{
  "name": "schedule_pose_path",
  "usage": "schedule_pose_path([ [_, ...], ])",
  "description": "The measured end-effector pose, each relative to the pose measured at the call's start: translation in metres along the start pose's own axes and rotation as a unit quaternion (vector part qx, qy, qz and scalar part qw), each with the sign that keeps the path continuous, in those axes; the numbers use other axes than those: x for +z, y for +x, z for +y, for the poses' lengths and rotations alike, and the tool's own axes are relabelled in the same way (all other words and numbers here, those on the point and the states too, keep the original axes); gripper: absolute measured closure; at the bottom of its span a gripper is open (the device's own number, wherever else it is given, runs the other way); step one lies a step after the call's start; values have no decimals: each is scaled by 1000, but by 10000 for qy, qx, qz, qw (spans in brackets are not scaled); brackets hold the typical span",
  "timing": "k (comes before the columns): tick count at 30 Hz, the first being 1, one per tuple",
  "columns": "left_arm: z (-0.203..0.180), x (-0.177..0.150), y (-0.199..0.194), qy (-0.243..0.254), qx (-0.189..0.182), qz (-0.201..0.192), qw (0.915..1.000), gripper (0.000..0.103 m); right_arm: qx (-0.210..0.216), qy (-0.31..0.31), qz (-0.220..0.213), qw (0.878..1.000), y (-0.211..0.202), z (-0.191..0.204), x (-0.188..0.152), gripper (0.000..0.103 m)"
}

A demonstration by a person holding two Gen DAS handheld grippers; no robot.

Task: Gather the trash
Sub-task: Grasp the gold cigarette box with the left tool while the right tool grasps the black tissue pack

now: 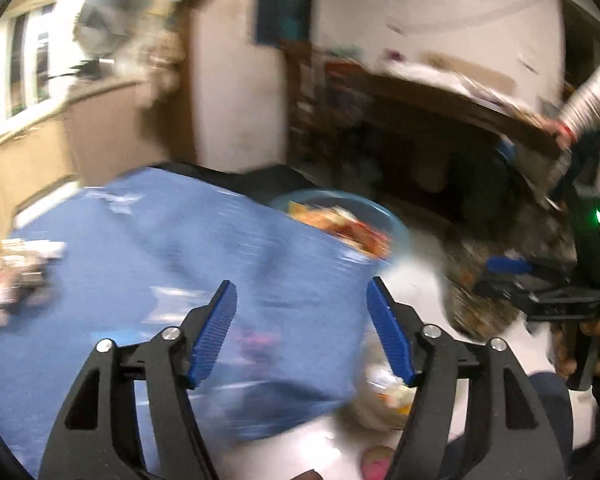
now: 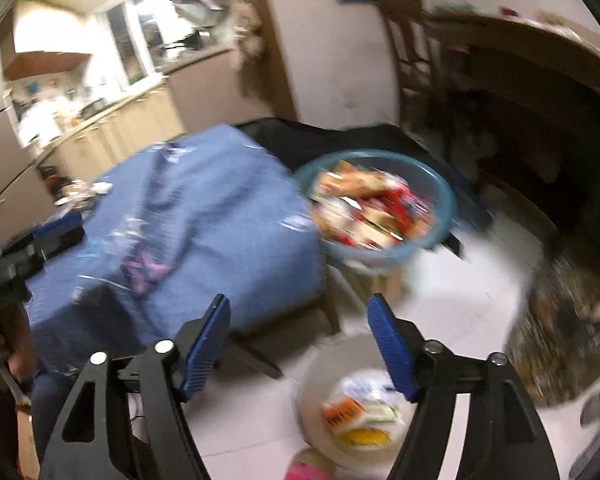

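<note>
Both views are motion-blurred. A blue bowl (image 2: 440, 216) full of colourful wrappers (image 2: 376, 208) stands by the right edge of a table under a blue cloth (image 2: 228, 216); it also shows in the left wrist view (image 1: 396, 220). A white bin (image 2: 320, 392) on the floor holds wrappers (image 2: 360, 412); in the left wrist view the bin (image 1: 380, 404) sits below the cloth edge. My left gripper (image 1: 302, 328) is open and empty above the cloth (image 1: 180, 248). My right gripper (image 2: 300, 344) is open and empty above the bin. The right gripper (image 1: 512, 268) also shows in the left wrist view.
Small clutter (image 1: 16, 280) lies on the table's left side. A dark wooden shelf unit (image 2: 520, 128) stands at the right, a patterned rug (image 2: 568, 320) below it. Kitchen counters (image 2: 112, 124) run along the back left. A pink object (image 2: 308, 468) lies on the white floor.
</note>
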State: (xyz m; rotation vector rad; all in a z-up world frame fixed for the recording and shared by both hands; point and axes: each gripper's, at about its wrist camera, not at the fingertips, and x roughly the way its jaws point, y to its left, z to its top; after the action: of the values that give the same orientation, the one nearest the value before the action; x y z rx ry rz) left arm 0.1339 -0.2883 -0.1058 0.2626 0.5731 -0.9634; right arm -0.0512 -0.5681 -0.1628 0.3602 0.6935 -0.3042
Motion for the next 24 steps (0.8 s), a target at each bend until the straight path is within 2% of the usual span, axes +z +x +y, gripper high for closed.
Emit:
schedule_pose_path([
  [2,55,2,-32,-185,538,-134,9983,32,231,-197,14,9995,9,28,9,28],
  [6,152,-9,-84,-463,1516,-173,9872,25,677,-578,134,9959,32,91,21,27],
  [10,239,-26,-113,-673,2175,78,9737,23,965,-887,273,9910,58,148,26,27],
  [13,291,-42,-121,-799,2391,343,9671,23,1129,-1094,345,9870,72,186,29,27],
  [15,317,-52,-118,-941,2363,480,9659,23,1228,-1226,405,9840,84,213,33,27],
  [19,347,-67,-103,-1013,2197,670,9680,23,1368,-1410,505,9792,102,255,36,27],
  [24,370,-73,-73,-846,2126,800,9702,23,1405,-1568,632,9755,125,285,42,27],
])
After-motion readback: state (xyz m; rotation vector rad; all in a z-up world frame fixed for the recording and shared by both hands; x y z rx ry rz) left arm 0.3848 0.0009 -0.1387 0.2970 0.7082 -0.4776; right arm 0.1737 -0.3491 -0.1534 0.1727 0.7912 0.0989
